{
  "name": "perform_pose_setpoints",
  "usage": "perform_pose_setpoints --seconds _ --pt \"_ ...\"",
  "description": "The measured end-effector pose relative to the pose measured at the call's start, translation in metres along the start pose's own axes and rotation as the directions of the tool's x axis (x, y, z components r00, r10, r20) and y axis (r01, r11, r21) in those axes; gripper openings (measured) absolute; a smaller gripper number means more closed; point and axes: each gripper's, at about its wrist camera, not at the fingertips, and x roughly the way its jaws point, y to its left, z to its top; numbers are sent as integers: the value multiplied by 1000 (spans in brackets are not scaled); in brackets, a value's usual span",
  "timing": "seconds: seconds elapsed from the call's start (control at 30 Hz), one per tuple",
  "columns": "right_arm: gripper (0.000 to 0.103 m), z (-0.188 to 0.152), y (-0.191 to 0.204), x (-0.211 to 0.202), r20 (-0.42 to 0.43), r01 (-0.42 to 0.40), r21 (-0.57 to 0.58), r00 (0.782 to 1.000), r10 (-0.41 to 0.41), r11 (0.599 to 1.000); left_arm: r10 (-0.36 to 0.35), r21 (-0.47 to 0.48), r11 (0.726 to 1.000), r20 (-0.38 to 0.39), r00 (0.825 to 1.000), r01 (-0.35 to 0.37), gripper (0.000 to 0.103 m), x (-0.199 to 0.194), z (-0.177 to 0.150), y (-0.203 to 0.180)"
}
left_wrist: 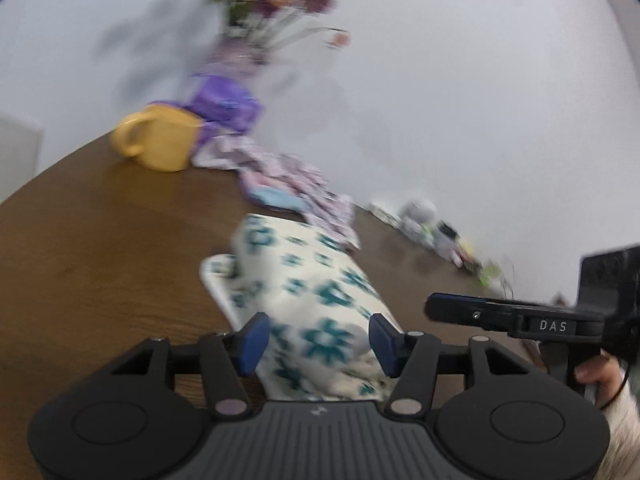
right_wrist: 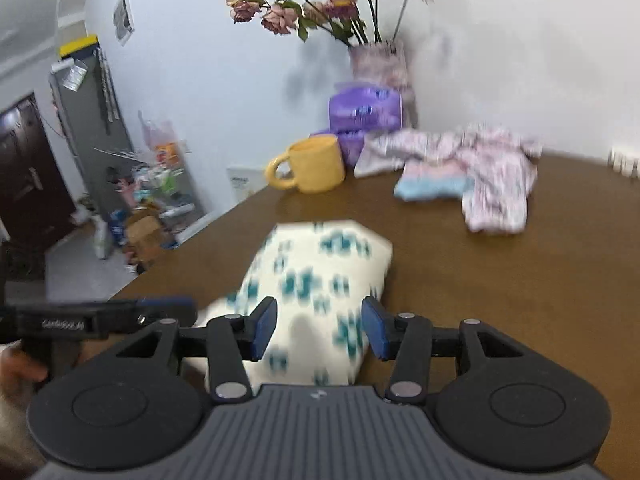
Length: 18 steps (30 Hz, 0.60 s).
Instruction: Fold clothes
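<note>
Folding in progress on a brown worktop [right_wrist: 500, 280]: I hold my left gripper [left_wrist: 318, 346] and my right gripper [right_wrist: 319, 330] side by side over a cream garment with teal flowers [right_wrist: 320, 276], which lies in a compact bundle near the worktop's front edge. By my reading, one fold is made and I am between grips. Both pairs of jaws stand wide apart and clamp nothing; the cloth shows in the gap between each pair, but motion blur keeps me from telling whether any pad touches it. The next move calls for picking an edge or corner of the bundle and closing on a single layer, not the whole thickness. Beyond it, well apart, a pink patterned garment [right_wrist: 496, 176] lies loose beside a folded blue and pink piece [right_wrist: 432, 188], near a yellow mug [right_wrist: 312, 164] and a vase of dried roses [right_wrist: 380, 60].
</note>
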Motion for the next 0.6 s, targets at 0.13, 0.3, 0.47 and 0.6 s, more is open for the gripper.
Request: perform_pose_setpoints --seconds 0.13,0.3,0.47,0.6 --pt "52 -25 -4 0 -21 -8 -48 1000 7 999 75 186 980 -15 997 -71 52 9 -10 -30" --pt "52 -34 1 16 -57 -69 -86 996 64 994 138 275 953 -22 990 -127 49 12 -23 -50" --pt "52 -43 4 18 -44 -37 -130 999 31 991 201 358 914 9 980 -191 42 16 -29 -61" --pt "39 -45 1 32 -84 -39 -101 996 30 994 295 465 841 36 955 -277 27 25 -37 -75"
